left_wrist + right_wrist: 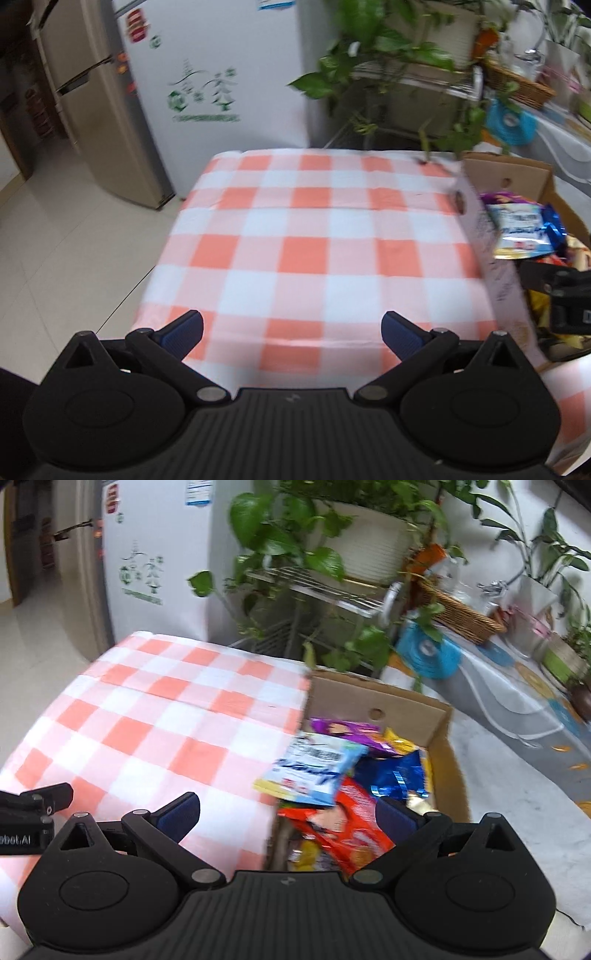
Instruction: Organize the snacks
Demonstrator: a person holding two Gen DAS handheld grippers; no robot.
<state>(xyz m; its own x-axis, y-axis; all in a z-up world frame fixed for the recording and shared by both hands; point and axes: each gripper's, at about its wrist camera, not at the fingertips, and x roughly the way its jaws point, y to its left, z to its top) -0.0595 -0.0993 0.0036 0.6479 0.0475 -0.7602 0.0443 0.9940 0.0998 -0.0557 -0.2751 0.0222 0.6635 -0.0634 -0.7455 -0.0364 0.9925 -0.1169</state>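
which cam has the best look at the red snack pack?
Right wrist: the red pack lies open to view in the box, under the white-blue bag. Left wrist shows only a red sliver behind the box wall, partly blocked by the right gripper.

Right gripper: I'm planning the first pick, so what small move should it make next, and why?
Probably lower the right gripper toward the red packet in the cardboard box. It is open and empty, the packet lies just ahead between its fingers, and the checked tablecloth holds no snacks yet.

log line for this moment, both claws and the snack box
left claw: open, over checked cloth | right claw: open, empty, above box | snacks: in box
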